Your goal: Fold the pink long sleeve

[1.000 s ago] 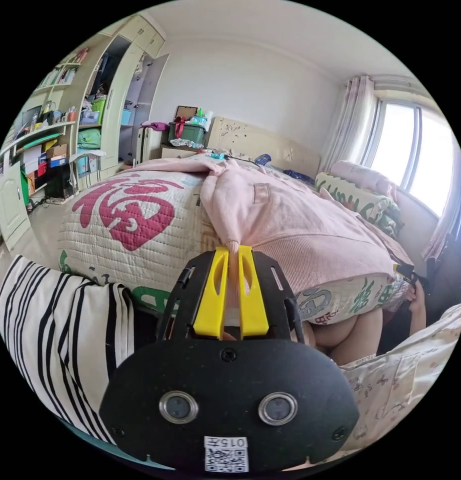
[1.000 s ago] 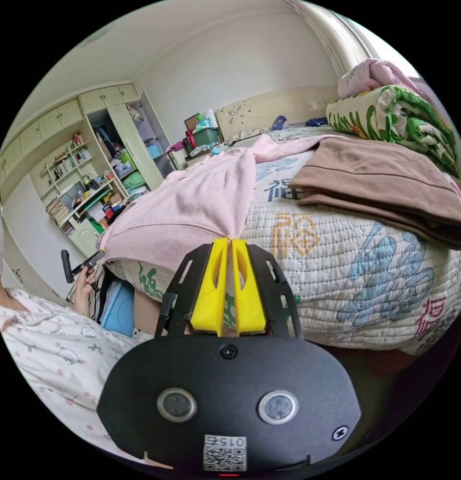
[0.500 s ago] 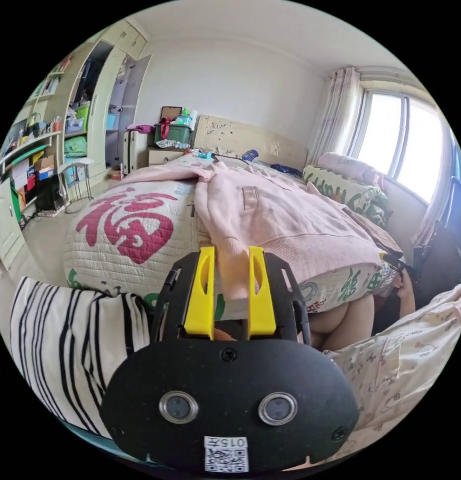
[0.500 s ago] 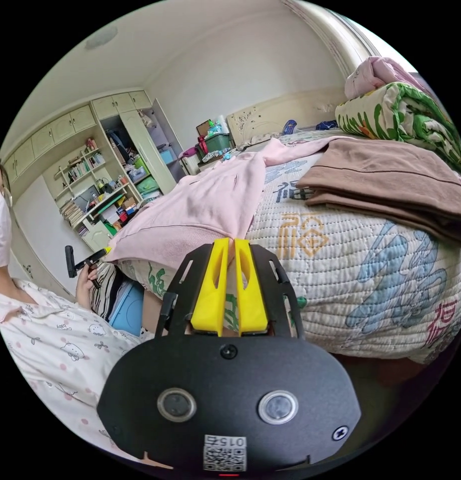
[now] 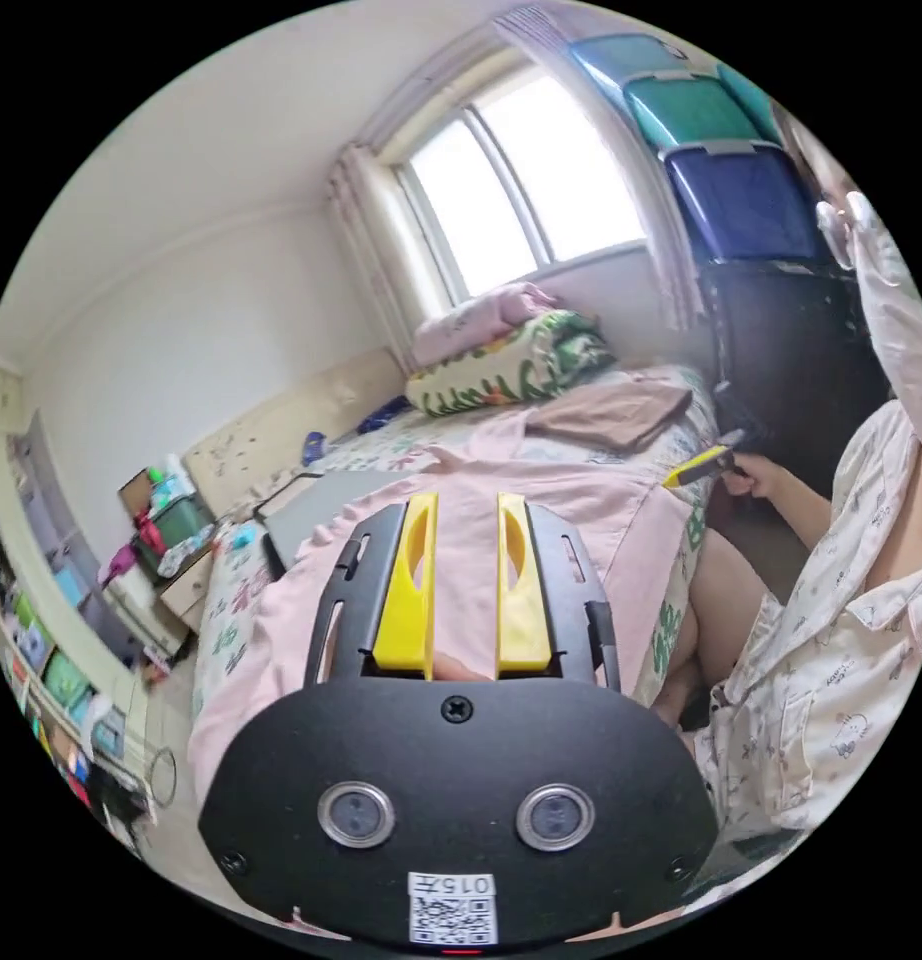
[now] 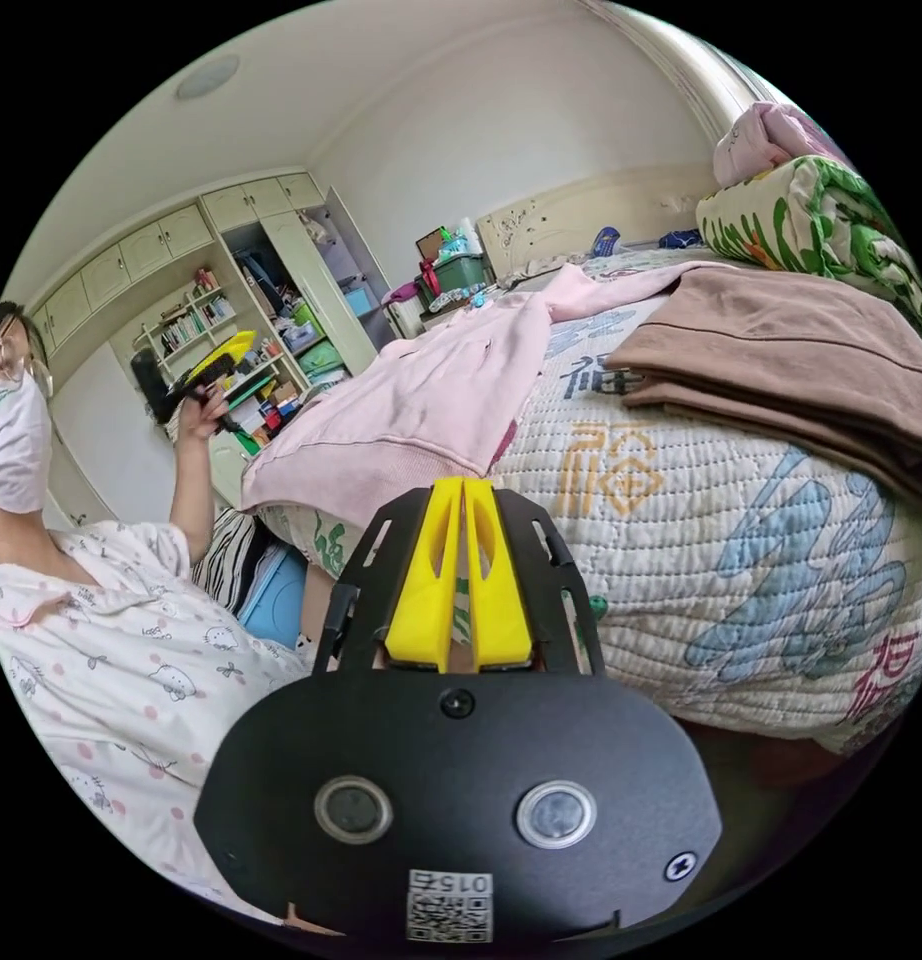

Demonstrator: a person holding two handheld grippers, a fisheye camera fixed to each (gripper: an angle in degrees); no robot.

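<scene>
The pink long sleeve lies spread across the quilted bed, its ribbed hem at the near edge. My right gripper is shut just below the hem's corner, and no cloth shows between its jaws. In the left gripper view the pink long sleeve stretches away under my left gripper, which is open with a clear gap between its jaws. A hand holds the left gripper raised in the air, off the bed. The right gripper sits at the garment's far hem corner.
A folded brown garment lies on the bed beside the pink one. A rolled green floral quilt sits further back. A person in patterned pyjamas stands at the bed's edge. An open wardrobe and shelves line the wall.
The left gripper has let go of the hem corner, opened and risen, its view now facing the window. The right jaws parted slightly, then closed, and the hem corner no longer runs into them.
</scene>
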